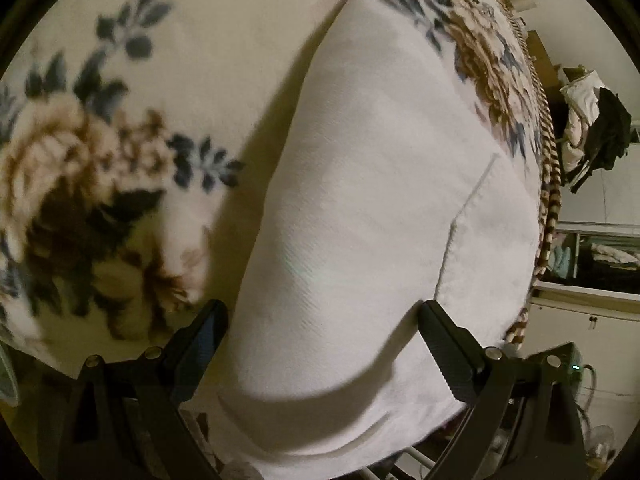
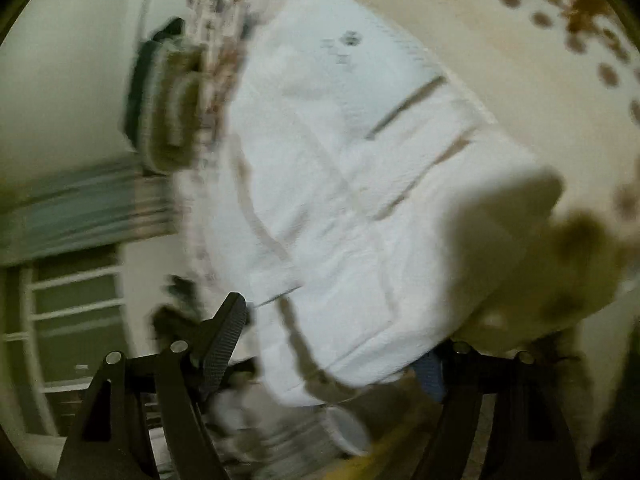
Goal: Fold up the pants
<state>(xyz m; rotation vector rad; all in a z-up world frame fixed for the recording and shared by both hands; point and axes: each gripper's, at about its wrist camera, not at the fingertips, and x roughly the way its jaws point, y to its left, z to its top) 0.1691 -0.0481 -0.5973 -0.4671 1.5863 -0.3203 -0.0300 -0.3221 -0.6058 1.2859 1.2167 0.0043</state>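
I have the white pants (image 1: 380, 200) lying on the floral fleece blanket (image 1: 120, 160) that covers the bed, and from the left wrist camera they read as a long pale slab running away from me, with a slanted pocket seam (image 1: 468, 216) showing on the right side of the cloth. My left gripper (image 1: 320, 320) sits with its jaws spread wide, one finger off the cloth edge over the blanket and the other resting over the fabric near that pocket seam, so it straddles the near end of the garment without pinching anything; I judge I keep it like this to bracket the edge before closing on it. The right wrist view is smeared by motion, but I can make out the pants (image 2: 352, 184) there too, already doubled into layers with stepped edges and a small printed label (image 2: 348, 42) on the far panel. My right gripper (image 2: 340, 340) is also wide apart: the left finger (image 2: 224, 340) stands clear beside the cloth, while the other is mostly hidden under a lifted fold, so I cannot tell whether it touches the fabric. A striped green item (image 2: 168, 108) sits beyond the pants at the bed's edge, too blurred to name. To my eye the fold is partway done, with the near end yet to be brought over
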